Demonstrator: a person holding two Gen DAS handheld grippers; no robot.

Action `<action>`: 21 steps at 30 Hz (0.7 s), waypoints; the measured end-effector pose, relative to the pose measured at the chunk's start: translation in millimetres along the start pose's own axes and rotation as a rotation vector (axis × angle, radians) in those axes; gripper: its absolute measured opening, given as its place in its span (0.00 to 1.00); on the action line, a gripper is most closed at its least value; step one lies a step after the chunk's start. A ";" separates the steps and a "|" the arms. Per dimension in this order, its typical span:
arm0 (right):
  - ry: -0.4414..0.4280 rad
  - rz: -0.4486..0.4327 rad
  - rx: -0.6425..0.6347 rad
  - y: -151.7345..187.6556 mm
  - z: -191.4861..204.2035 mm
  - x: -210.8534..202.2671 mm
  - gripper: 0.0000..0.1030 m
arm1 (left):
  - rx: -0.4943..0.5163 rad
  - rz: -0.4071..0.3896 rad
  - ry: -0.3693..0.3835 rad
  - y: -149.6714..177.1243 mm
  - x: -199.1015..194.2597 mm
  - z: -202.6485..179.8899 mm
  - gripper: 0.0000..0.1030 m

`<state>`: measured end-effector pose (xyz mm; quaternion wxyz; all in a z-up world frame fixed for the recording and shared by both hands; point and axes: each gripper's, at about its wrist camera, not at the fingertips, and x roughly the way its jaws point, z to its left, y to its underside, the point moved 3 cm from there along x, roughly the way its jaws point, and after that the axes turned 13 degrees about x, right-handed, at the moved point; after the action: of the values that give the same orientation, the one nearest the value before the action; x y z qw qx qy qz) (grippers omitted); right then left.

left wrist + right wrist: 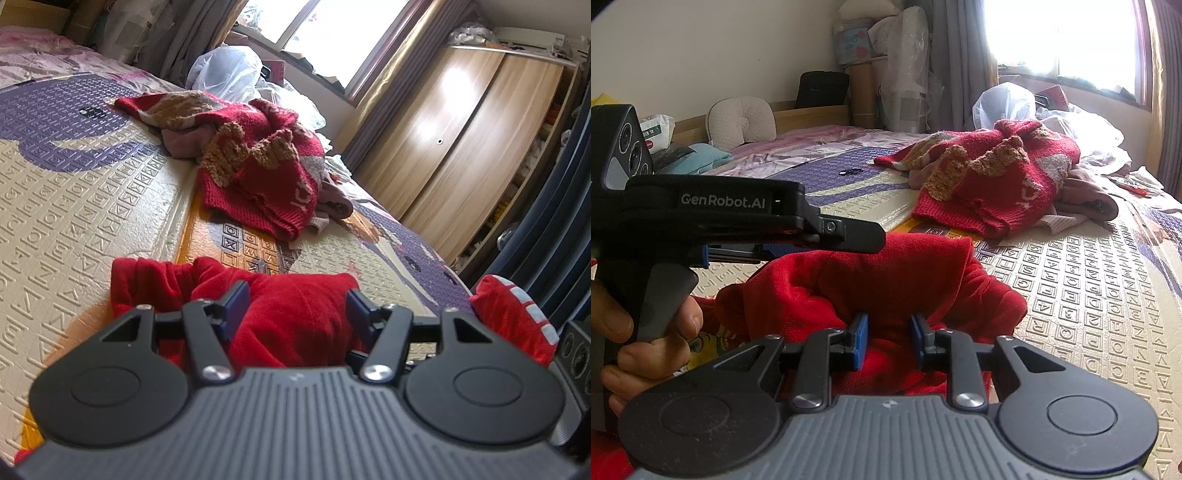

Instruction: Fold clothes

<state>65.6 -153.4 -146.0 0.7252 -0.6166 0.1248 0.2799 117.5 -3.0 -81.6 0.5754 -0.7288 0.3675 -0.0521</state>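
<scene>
Soft red fleece garment (pixel 886 280) lies bunched on the cream foam mat with pressed letter squares (pixel 1089 295). Left gripper (pixel 295 306) has its blue pads wide apart with a thick fold of red cloth filling the gap; I cannot tell if it squeezes. Right gripper (pixel 889 341) pinches a smaller fold. Farther back lies a red knitted sweater with tan fuzzy patches (pixel 990 177).

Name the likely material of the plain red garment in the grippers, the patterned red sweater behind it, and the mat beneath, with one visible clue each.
Plain red garment: probably fleece or velour; matte, soft nap, rounded folds.
Patterned red sweater: chunky knit yarn; visible ribbed hem, fuzzy tan patches.
Mat: likely foam or vinyl; slight sheen, embossed letter squares.
</scene>
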 end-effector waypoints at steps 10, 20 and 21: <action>0.001 -0.001 0.000 -0.1 0.0 -0.3 0.27 | 0.009 0.002 -0.003 -0.7 0.4 -0.9 0.58; -0.001 0.000 0.002 -0.2 -0.3 -0.5 0.27 | 0.011 0.002 -0.003 -0.2 0.8 -0.5 0.58; 0.000 -0.001 0.001 -0.1 0.1 -0.4 0.27 | 0.011 0.002 -0.003 -0.2 0.8 -0.6 0.58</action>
<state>65.3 -153.4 -145.7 0.7256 -0.6163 0.1249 0.2796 117.9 -3.9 -81.5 0.5803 -0.7252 0.3669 -0.0524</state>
